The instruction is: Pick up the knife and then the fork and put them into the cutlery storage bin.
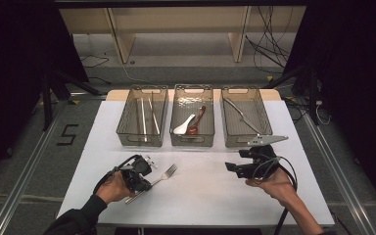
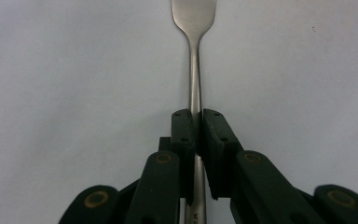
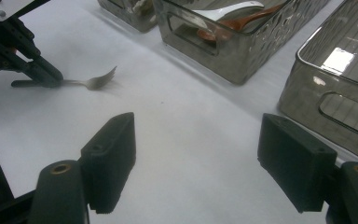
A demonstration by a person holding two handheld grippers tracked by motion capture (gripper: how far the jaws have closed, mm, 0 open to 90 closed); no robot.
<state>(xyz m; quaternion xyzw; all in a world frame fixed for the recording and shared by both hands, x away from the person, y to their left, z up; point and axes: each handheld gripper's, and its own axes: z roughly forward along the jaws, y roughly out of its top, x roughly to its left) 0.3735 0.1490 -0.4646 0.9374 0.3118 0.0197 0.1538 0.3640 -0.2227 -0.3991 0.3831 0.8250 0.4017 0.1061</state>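
In the high view we see a white table [image 1: 200,196] with three clear grey plastic bins in a row across the upper middle of the frame. The left bin [image 1: 127,132] holds long thin metal pieces [image 1: 147,113] that we cannot identify for certain. The middle bin [image 1: 210,137] holds a white spoon [image 1: 184,125] and a reddish-brown spoon [image 1: 197,121] lying against each other. The right bin [image 1: 230,134] holds one slim metal utensil [image 1: 241,114] whose type we cannot make out.

At the lower left of that view, the left gripper [image 1: 145,179] is pinched on the handle of a metal fork [image 1: 167,173], which lies on the table with its tines pointing toward the upper right. The hand and gripper body hide most of the handle. In the left gripper view, the black jaws are pressed together on the fork handle [image 2: 195,79]; the tines are cut off by the top edge, and a stamped mark at the bottom of the handle is too blurred and cropped to read.

At the lower right of the high view, the right gripper [image 1: 231,166] hovers over the bare table, near the right bin. In the right gripper view [image 3: 200,163], its jaws stand wide apart with nothing between them, and the fork [image 3: 93,80] shows at the upper left.

A black number "5" [image 1: 67,134] is marked on the floor left of the table.
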